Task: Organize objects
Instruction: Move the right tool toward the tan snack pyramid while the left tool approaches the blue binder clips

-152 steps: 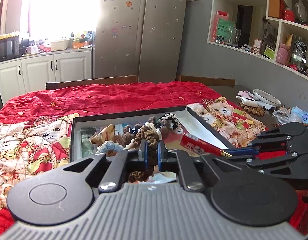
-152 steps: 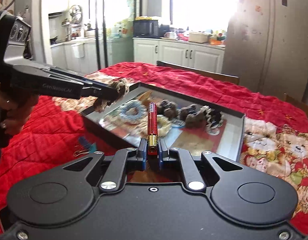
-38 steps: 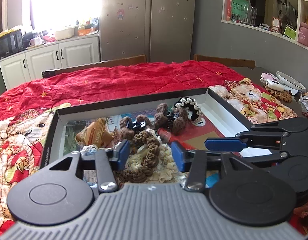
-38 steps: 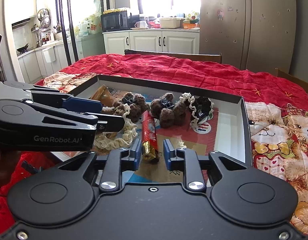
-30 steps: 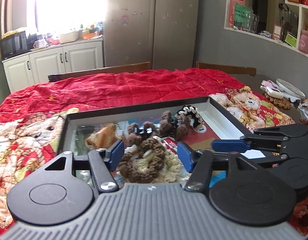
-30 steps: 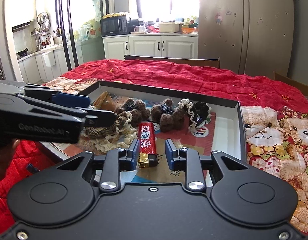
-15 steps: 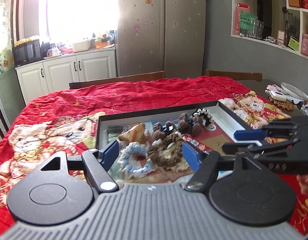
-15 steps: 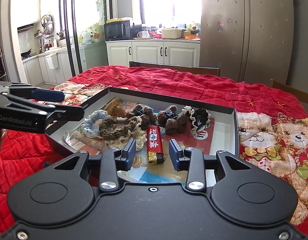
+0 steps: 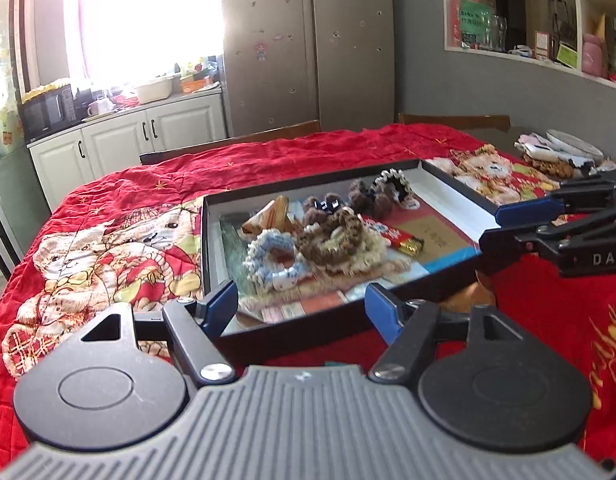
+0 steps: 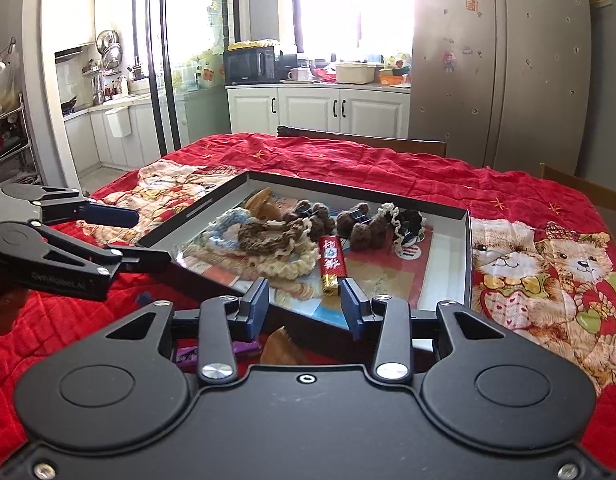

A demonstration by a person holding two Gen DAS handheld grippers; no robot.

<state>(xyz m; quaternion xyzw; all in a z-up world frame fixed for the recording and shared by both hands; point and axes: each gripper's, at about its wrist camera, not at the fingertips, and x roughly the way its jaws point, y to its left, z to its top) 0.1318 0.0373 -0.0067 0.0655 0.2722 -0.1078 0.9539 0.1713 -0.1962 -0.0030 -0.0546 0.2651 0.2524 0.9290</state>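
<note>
Once the lighter point(image 10: 331, 263) and scrunchie point(image 9: 331, 236) lay in the tray point(image 10: 466, 254), left tongs point(image 9: 302, 308) stood released, right tongs point(image 10: 304, 302) were opening empty: both items placed.

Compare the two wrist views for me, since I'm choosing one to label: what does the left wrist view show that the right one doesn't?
Only the left wrist view shows the wall shelves and the plate at the table's far right.

Only the right wrist view shows the purple item on the cloth near the box, and the kitchen sink area.

Both show the black box holding scrunchies, the red lighter, the red bear cloth, the fridge and the microwave.
</note>
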